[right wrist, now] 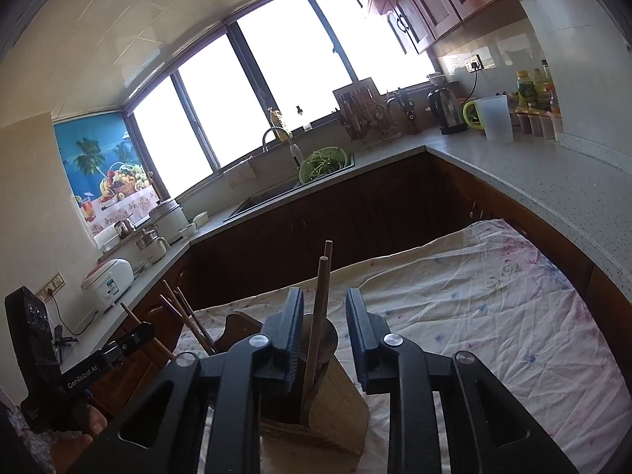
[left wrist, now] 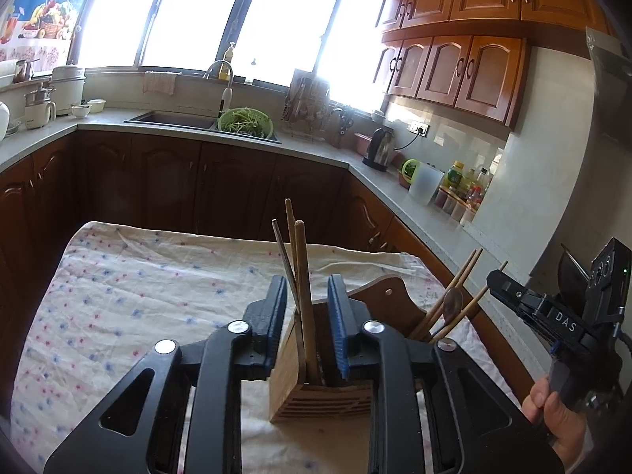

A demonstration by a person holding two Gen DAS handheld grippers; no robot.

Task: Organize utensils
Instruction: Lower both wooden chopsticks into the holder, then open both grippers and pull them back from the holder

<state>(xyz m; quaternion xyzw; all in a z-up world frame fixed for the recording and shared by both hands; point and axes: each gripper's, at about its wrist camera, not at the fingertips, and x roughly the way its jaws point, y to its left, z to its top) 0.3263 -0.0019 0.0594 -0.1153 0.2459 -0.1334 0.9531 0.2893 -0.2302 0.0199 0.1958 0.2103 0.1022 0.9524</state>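
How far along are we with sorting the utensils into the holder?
Nearly done, it seems. Chopsticks stand in one side of the wooden holder, and more chopsticks and a spoon in the other. Left gripper and right gripper are both open, holding nothing. No loose utensils show on the cloth.

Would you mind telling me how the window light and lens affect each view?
Left wrist view: the windows blow out white and the lower cabinets fall dark; right wrist view: same glare, window frames bow with fisheye distortion, and the utensil holder sits backlit in shadow.
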